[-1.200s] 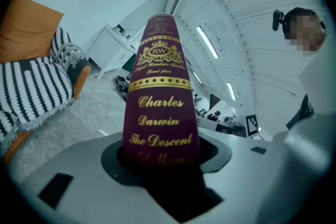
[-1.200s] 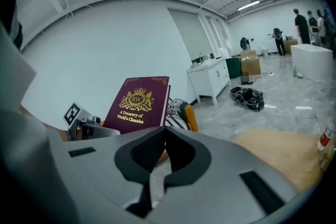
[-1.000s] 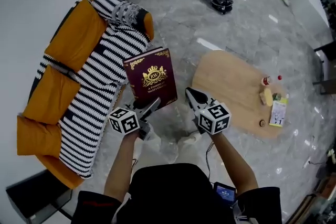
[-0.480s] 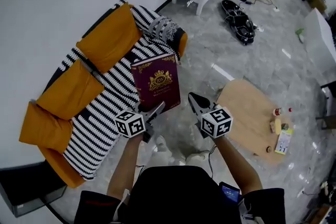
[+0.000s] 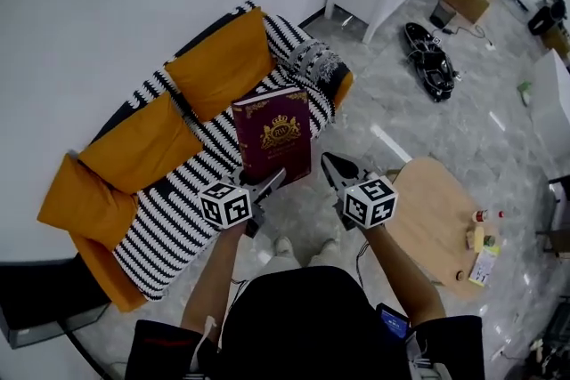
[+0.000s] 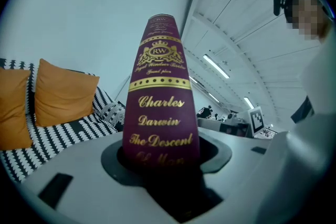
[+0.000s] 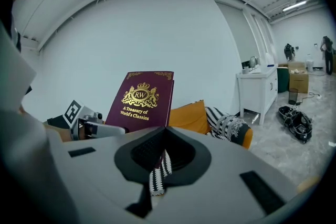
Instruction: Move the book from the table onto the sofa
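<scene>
Your book (image 5: pixel 274 136) stands upright in the air, its maroon cover with the gold crest facing you, and its top half shows against the striped throw (image 5: pixel 169 218) on the sofa (image 5: pixel 100 276). It touches neither the sofa nor the counter (image 5: pixel 427 218). Your left gripper (image 5: pixel 270 181) has it by the bottom edge at 6 o'clock. The jaws are pinching the lower end of the spine, whose gold lettering rises straight out from between them in the left gripper view. Your right gripper (image 5: pixel 328 161) sits just beside the book's lower corner at about 4 o'clock, clear of it, with the jaws pressed together on nothing. Orange cushions (image 5: pixel 223 62) line the sofa back from 9 to 12 o'clock. The wooden counter lies well apart at 4 o'clock, with small items (image 5: pixel 481 238) near its far edge.
</scene>
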A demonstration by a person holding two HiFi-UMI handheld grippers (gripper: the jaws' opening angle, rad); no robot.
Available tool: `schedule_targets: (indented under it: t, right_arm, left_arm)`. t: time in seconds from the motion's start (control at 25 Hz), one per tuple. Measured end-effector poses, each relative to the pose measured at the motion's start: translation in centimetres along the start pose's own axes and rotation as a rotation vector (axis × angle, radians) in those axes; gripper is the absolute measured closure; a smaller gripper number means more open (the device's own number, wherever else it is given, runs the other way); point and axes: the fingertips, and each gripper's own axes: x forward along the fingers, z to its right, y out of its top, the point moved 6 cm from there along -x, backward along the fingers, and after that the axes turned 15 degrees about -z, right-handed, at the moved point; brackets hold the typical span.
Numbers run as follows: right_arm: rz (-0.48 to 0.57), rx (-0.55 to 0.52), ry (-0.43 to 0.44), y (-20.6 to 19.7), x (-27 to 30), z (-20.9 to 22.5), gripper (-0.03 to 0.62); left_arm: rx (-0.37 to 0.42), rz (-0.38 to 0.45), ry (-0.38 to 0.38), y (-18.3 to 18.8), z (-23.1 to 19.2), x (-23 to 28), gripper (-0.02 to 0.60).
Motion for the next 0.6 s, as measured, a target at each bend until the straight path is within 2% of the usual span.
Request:
schedule_targets:
  t: [0.28,0.6]
  right_arm:
    - [-0.033,-0.057,0.059,4.0,5.2,-1.5,0.577]
    - [-0.034,-0.067,0.122,4.4,7.8,0.4,0.577]
  left_arm:
    - [-0.028,0.069,0.062,2.6,-3.5,-2.5,0.337]
    - [-0.056,0.112,0.125,2.4,-4.3,-1.9,0.337]
